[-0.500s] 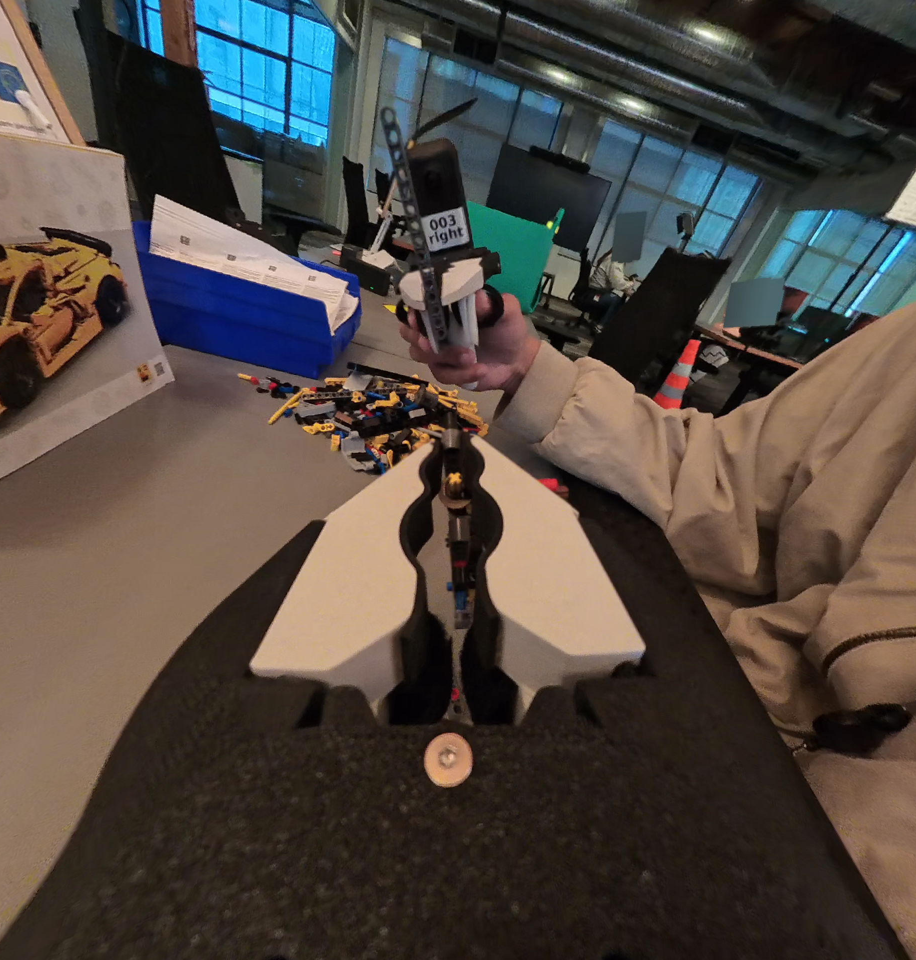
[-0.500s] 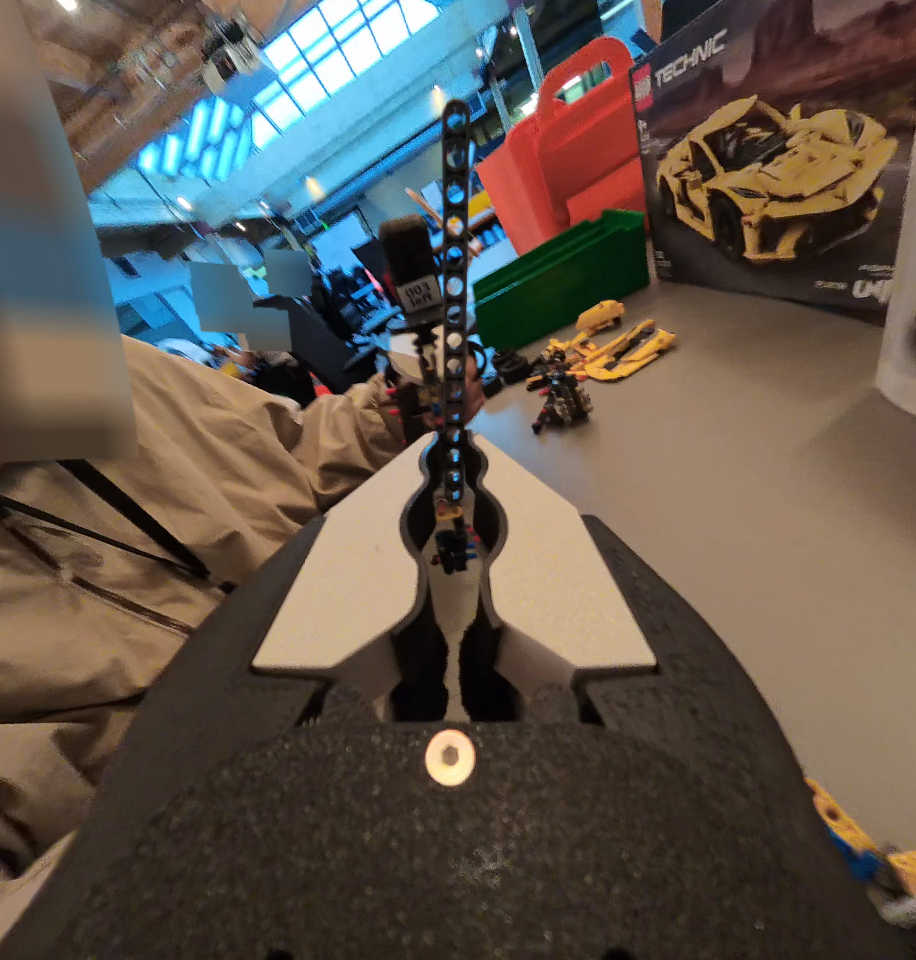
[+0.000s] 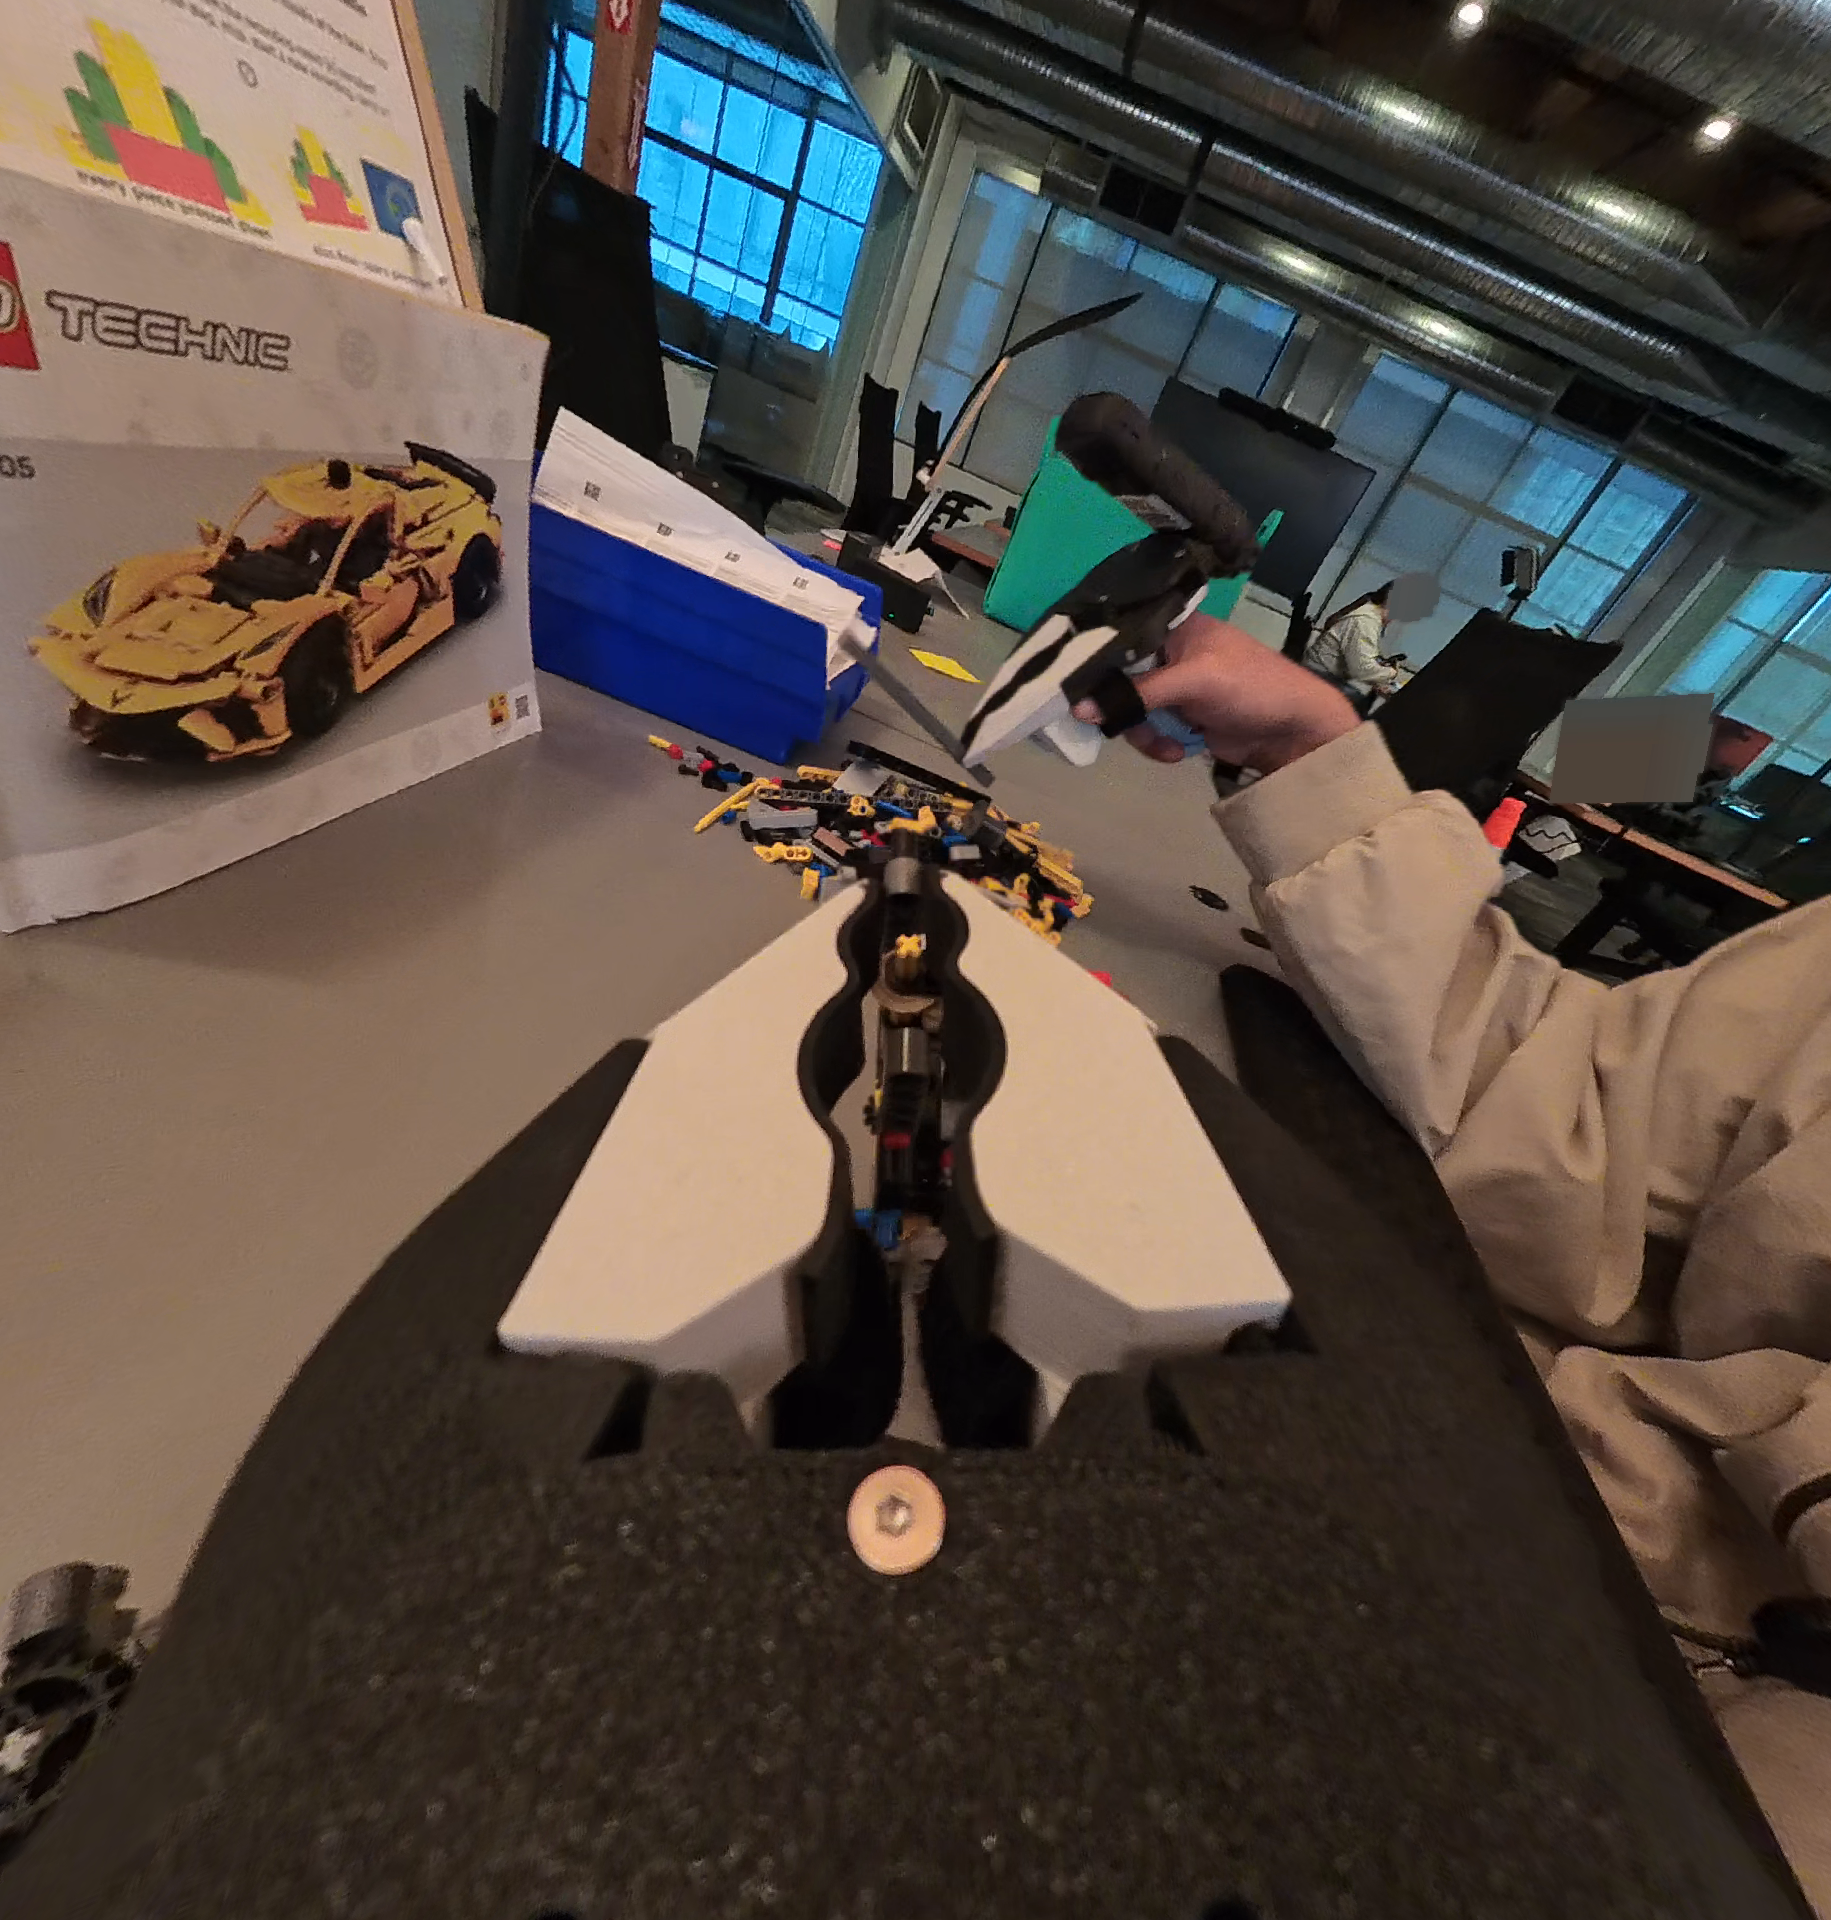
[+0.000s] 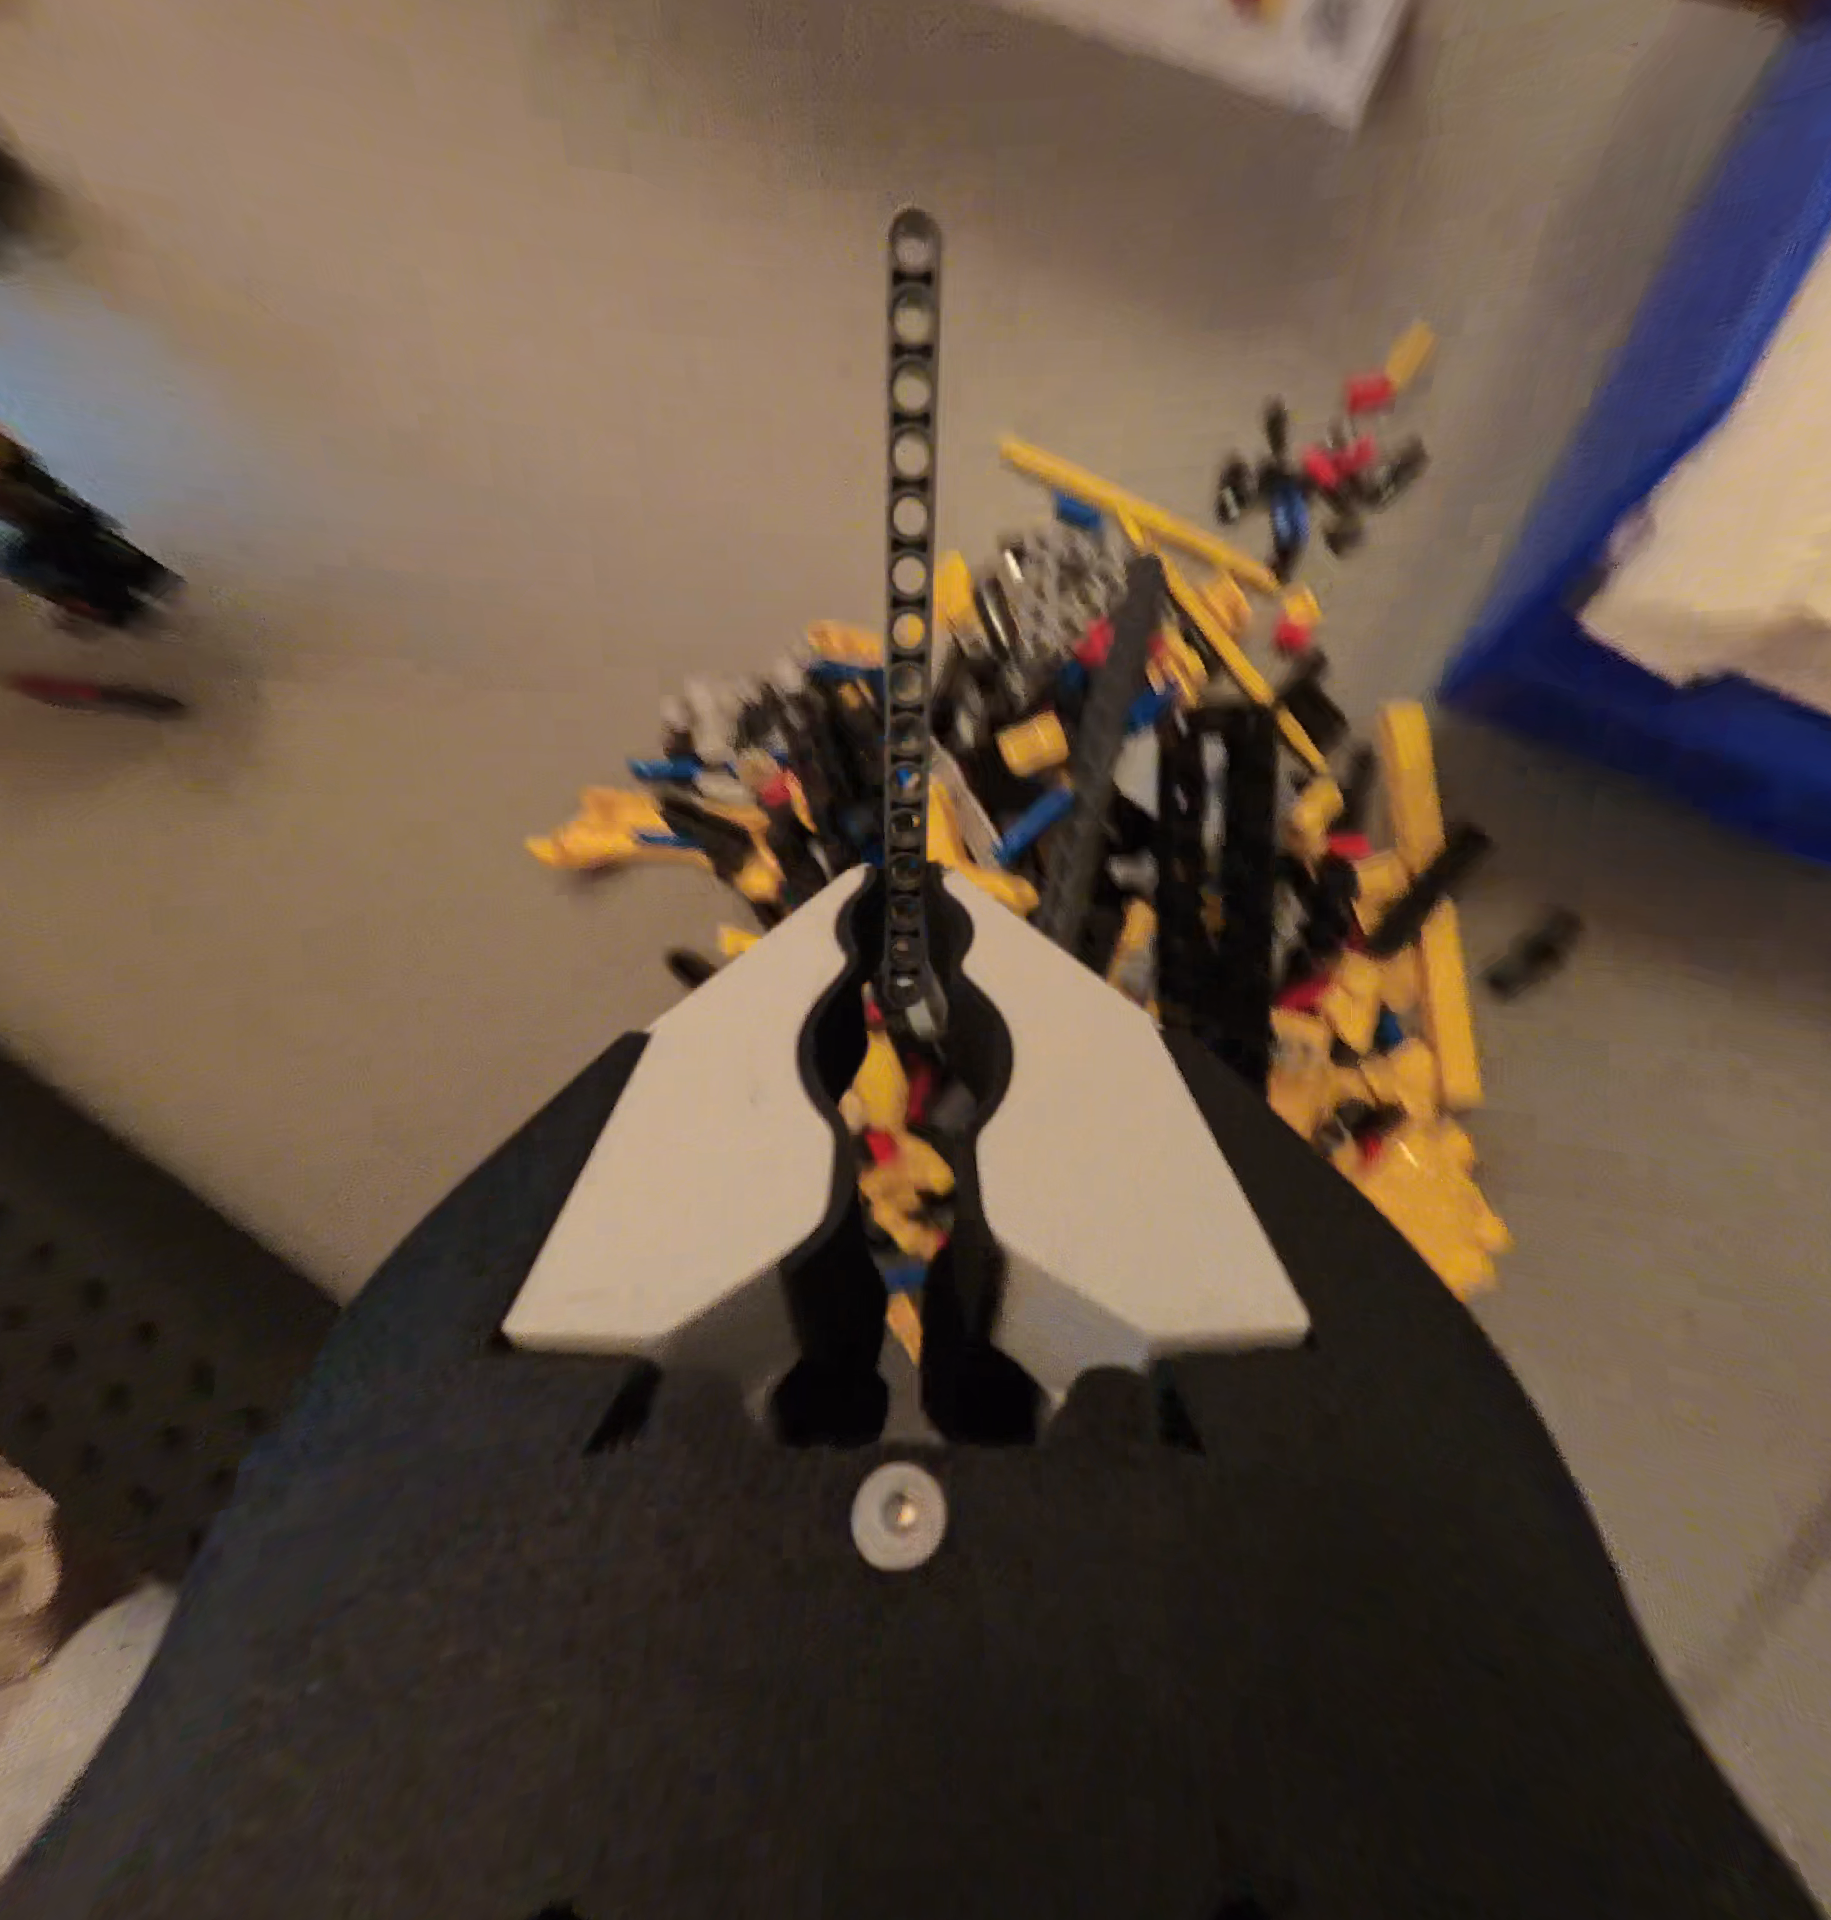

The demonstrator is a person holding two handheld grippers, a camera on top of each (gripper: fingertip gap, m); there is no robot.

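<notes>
On a grey counter (image 3: 267, 1091), the right tongs (image 4: 906, 894) pinch a long black perforated plastic beam (image 4: 911, 540) pointing ahead over a mixed yellow-and-black brick pile (image 4: 1181, 831) just below; the left tongs (image 3: 906, 894) clamp a small black brick assembly (image 3: 906, 1049).

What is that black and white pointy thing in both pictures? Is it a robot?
No robot here. A person holds two squeeze tools, one in each hand, and each has a camera looking along its two white fingers. One picture comes from the left gripper, the other from the right gripper. The left one is shut on a small dark built piece. The right one is shut on a long black beam with holes, held over a pile of yellow, black and blue building pieces on the grey table. A blue bin with papers and a box picturing a yellow car stand nearby.
</notes>
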